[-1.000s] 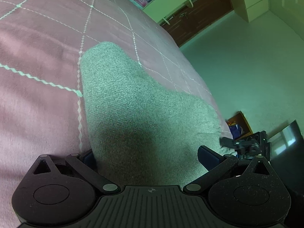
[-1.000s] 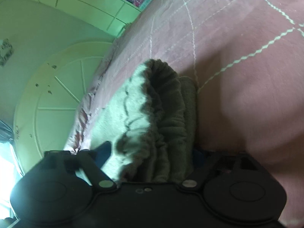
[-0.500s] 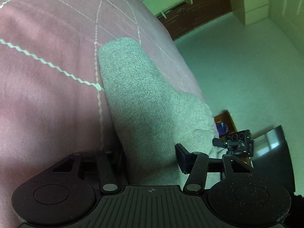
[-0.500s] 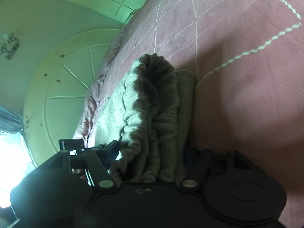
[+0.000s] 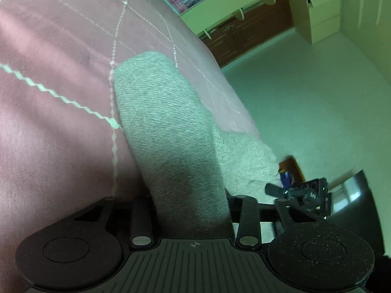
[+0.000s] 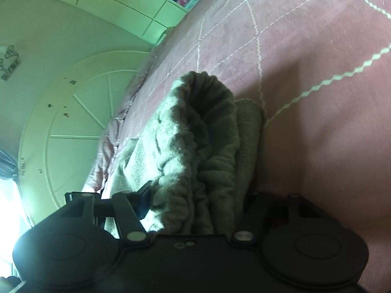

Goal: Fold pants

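The grey knit pants [image 5: 168, 127] lie on a pink quilted bed cover [image 5: 56, 127]. In the left wrist view my left gripper [image 5: 190, 210] is shut on a fold of the pant leg, which rises from the cover into the jaws. In the right wrist view my right gripper [image 6: 195, 207] is shut on the bunched, gathered waistband end of the pants [image 6: 200, 141]. The other gripper's black hardware [image 5: 300, 193] shows at the right in the left wrist view. The fingertips of both grippers are hidden by the fabric.
The bed edge [image 5: 234, 92] drops to a pale carpeted floor [image 5: 317, 97]. Dark wood cabinets [image 5: 249, 31] and a pale shelf unit [image 5: 320, 7] stand along the far wall. A rounded pale headboard [image 6: 73, 127] stands at the bed's other end.
Both grippers have closed from open onto the pants. The left one now pinches a narrower raised fold of the leg; the right one has gathered the waistband tighter.
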`<control>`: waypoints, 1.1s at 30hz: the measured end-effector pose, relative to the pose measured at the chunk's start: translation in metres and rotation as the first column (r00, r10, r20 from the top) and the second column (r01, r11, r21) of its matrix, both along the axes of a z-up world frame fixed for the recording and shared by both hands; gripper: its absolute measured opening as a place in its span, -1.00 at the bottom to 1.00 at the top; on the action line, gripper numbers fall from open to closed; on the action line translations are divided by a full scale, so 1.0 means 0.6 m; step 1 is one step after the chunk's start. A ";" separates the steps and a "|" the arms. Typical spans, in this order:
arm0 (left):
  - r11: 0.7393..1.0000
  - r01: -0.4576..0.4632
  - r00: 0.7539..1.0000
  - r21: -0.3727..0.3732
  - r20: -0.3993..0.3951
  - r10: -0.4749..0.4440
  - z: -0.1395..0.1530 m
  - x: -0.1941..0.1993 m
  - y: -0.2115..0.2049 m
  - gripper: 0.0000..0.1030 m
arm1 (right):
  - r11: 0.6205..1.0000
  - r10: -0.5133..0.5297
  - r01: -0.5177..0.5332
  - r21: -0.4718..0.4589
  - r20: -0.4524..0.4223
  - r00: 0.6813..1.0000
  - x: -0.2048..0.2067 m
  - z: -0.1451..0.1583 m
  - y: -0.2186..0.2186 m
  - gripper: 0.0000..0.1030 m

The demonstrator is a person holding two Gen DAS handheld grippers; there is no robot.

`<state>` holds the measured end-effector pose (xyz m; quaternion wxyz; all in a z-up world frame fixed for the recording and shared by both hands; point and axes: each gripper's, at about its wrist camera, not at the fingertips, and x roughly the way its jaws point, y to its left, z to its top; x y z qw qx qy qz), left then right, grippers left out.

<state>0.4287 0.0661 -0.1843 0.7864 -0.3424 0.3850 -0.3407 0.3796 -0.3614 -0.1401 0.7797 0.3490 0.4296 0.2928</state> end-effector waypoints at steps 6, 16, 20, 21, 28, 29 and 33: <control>0.997 0.001 0.998 -0.083 0.069 0.005 0.023 -0.026 0.015 -0.50 | 0.998 0.055 -0.059 0.036 0.097 0.994 -0.013 0.077 0.017 -0.19; 0.997 -0.060 0.984 -0.055 0.163 0.068 0.118 0.079 0.105 -0.51 | 0.988 0.110 -0.125 0.086 0.163 0.980 0.127 0.116 0.082 -0.20; 0.990 -0.132 0.981 -0.057 0.133 0.139 0.109 0.157 0.171 -0.50 | 0.990 0.081 -0.099 0.105 0.168 0.983 0.240 0.085 0.144 -0.18; 0.985 -0.162 0.980 -0.059 0.103 0.167 0.090 0.171 0.194 -0.48 | 0.991 0.083 -0.099 0.085 0.173 0.981 0.259 0.071 0.159 -0.03; 0.949 -0.311 0.946 -0.059 0.082 0.315 -0.024 0.183 0.240 -0.29 | 0.986 0.062 -0.006 -0.167 0.327 0.943 0.251 -0.012 0.225 0.89; 0.950 -0.308 0.946 -0.056 0.084 0.312 -0.023 0.183 0.239 -0.29 | 0.993 0.045 -0.008 -0.116 0.318 0.947 0.252 -0.015 0.212 0.89; 0.936 -0.351 0.930 -0.030 0.105 0.353 -0.006 0.161 0.228 -0.21 | 0.993 0.049 -0.016 -0.120 0.279 0.959 0.249 -0.003 0.203 0.89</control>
